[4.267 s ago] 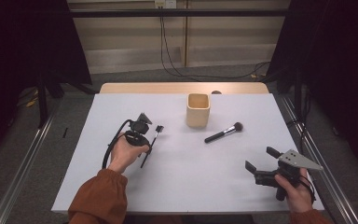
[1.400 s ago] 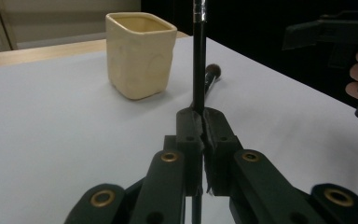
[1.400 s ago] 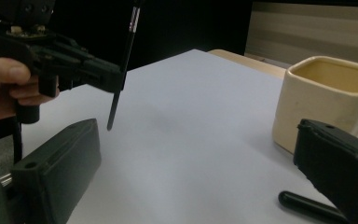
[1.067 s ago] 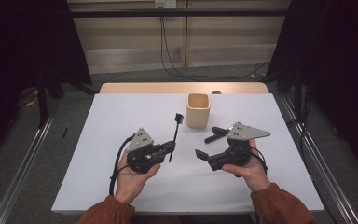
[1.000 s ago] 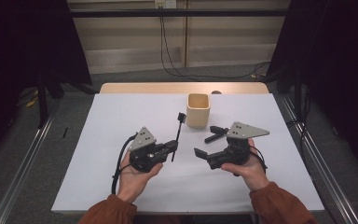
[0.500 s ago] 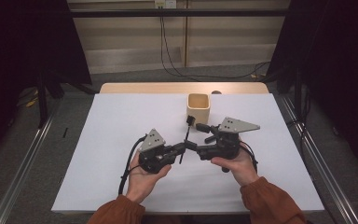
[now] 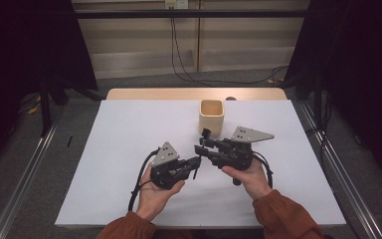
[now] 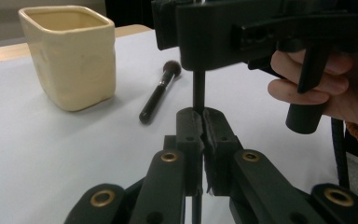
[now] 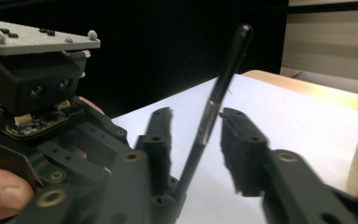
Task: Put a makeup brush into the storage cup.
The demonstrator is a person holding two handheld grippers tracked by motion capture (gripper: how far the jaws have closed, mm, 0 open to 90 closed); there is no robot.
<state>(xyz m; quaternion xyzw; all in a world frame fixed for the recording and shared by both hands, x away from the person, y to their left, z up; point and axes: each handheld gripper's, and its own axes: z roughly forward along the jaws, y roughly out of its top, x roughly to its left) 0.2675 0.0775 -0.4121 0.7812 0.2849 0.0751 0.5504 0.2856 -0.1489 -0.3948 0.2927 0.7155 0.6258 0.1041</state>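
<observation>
Slim brush pinched in left gripper jaws, standing between spread right gripper jaws.

Left gripper clamped, right gripper parted (tips meeting)

Even overhead light fell on the white worktop, which was bright and free of glare, while the room around its edges sank into near black. Shadows under the hands were soft and faint. In the left gripper view the cup was sharp; its nearest tool parts were slightly soft. The right gripper view was blurred close up, its background dark.
</observation>
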